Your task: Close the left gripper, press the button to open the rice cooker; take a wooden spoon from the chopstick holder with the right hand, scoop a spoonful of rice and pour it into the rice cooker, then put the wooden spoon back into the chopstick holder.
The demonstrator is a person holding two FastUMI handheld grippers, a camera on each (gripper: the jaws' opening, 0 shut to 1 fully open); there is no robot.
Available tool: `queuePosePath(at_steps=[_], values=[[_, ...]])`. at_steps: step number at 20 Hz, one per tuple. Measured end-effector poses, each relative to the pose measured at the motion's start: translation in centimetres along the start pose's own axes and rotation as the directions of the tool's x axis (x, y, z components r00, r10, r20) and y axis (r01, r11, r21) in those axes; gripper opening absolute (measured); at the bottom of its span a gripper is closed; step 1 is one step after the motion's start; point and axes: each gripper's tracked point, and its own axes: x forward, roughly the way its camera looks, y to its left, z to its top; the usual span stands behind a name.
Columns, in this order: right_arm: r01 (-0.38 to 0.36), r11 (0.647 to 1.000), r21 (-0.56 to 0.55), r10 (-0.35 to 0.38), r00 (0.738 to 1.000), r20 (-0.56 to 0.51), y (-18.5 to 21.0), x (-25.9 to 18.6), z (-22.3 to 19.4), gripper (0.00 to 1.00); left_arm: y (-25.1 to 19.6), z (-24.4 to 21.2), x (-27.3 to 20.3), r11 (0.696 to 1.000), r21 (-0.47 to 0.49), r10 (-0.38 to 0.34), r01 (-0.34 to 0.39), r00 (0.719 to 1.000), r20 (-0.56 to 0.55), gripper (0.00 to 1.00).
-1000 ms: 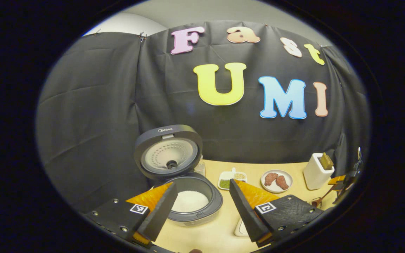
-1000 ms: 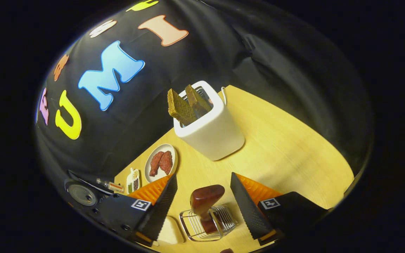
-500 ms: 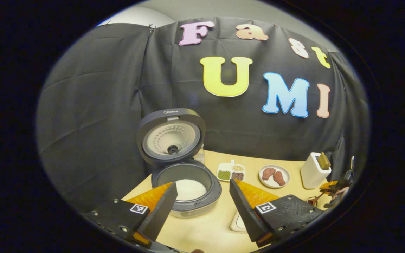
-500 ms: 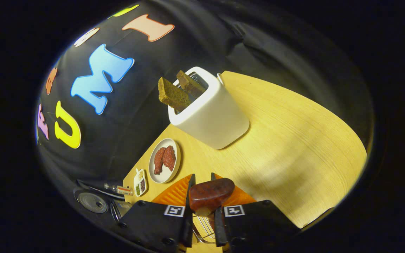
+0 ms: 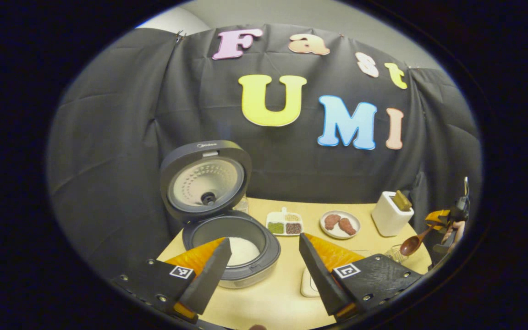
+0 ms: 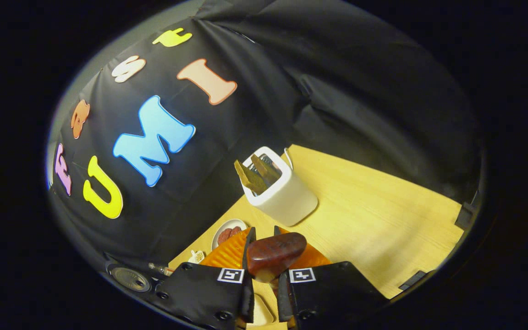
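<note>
While the rice cooker (image 5: 227,238) stands with its lid (image 5: 205,179) swung upright and white rice showing in its pot, the first step of the task looks done: the button has plainly been pressed. The left gripper (image 5: 264,266) hovers over the table (image 5: 273,302) in front of the cooker with its fingers spread well apart and nothing between them. In the right gripper view, the right gripper (image 6: 263,250) has its two fingers pressed together on the handle of the wooden spoon (image 6: 275,254), whose dark reddish end stands up between them. In the left gripper view that spoon (image 5: 413,245) hangs in the air, bowl downward, just above the wire chopstick holder (image 5: 394,253) at the table's right edge, so it seems lifted free of the rack. I judge the task to be about a third along: scooping rice, pouring it into the cooker and returning the spoon are all left. Whether the small white dish (image 5: 309,286) beside the left gripper's finger holds the rice to be scooped, I cannot tell. By count there is one rice cooker, one wooden spoon, one holder, one white toaster (image 6: 280,195) with two slices of toast, one plate (image 5: 340,224) bearing two pieces of meat, and one divided tray (image 5: 284,224) of beans and grains.
</note>
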Motion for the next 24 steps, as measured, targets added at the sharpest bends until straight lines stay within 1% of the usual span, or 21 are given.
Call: queuePosePath(at_steps=[2, 5, 7, 9, 10, 11, 15, 18, 19, 20, 21, 22, 24], values=[[0.026, 0.999, -0.019, -0.025, 0.998, 0.053, 0.1, -2.6, 0.8, 0.22, -0.4, 0.6, 0.0, 0.997, -0.003, -0.079, 0.08, 0.996, 0.036, 0.95], [0.065, 0.996, -0.055, -0.058, 0.99, 0.131, 0.2, -6.8, 1.6, 0.22, -0.1, 0.7, 0.3, 0.989, 0.017, -0.15, 0.149, 0.986, 0.068, 0.95], [0.087, 0.991, -0.097, -0.07, 0.983, 0.17, 0.3, -9.4, 1.0, 0.22, 0.1, 0.4, 0.5, 0.982, 0.03, -0.186, 0.185, 0.98, 0.076, 0.94], [0.101, 0.987, -0.126, -0.078, 0.981, 0.178, 0.6, -11.5, -0.6, 0.21, 0.6, -0.4, 0.9, 0.976, 0.028, -0.216, 0.214, 0.973, 0.082, 0.94], [0.096, 0.987, -0.13, -0.073, 0.983, 0.17, 1.1, -12.4, -1.7, 0.18, 0.9, -0.9, 1.1, 0.974, 0.023, -0.225, 0.224, 0.971, 0.077, 0.94], [0.085, 0.988, -0.13, -0.065, 0.986, 0.155, 1.8, -12.9, -2.9, 0.22, 1.3, -1.2, 1.1, 0.973, 0.017, -0.231, 0.23, 0.97, 0.076, 0.94], [0.026, 0.989, -0.147, -0.009, 0.994, 0.111, 5.9, -14.4, -6.6, 0.22, 2.8, -2.1, 0.2, 0.968, 0.012, -0.249, 0.249, 0.965, 0.079, 0.94], [-0.043, 0.987, -0.158, 0.057, 0.995, 0.085, 10.0, -14.9, -8.3, 0.22, 4.5, -3.1, -0.2, 0.971, 0.014, -0.24, 0.24, 0.968, 0.069, 0.94], [-0.069, 0.984, -0.163, 0.081, 0.994, 0.071, 11.4, -14.8, -8.8, 0.22, 5.1, -3.4, -0.4, 0.972, 0.008, -0.234, 0.234, 0.97, 0.064, 0.94], [-0.094, 0.981, -0.171, 0.105, 0.993, 0.058, 12.8, -14.4, -9.3, 0.18, 5.7, -3.5, -0.5, 0.973, 0.002, -0.229, 0.23, 0.971, 0.066, 0.94], [-0.117, 0.977, -0.176, 0.126, 0.991, 0.042, 14.1, -13.9, -9.8, 0.22, 6.4, -3.5, -0.7, 0.975, -0.001, -0.221, 0.221, 0.973, 0.07, 0.95], [-0.139, 0.973, -0.183, 0.145, 0.989, 0.025, 15.4, -13.4, -10.4, 0.22, 7.2, -3.7, -0.8, 0.978, -0.004, -0.209, 0.21, 0.975, 0.071, 0.94], [-0.171, 0.964, -0.203, 0.173, 0.985, -0.011, 17.5, -11.9, -11.9, 0.22, 8.6, -4.5, -0.9, 0.983, -0.017, -0.183, 0.185, 0.981, 0.059, 0.95]])
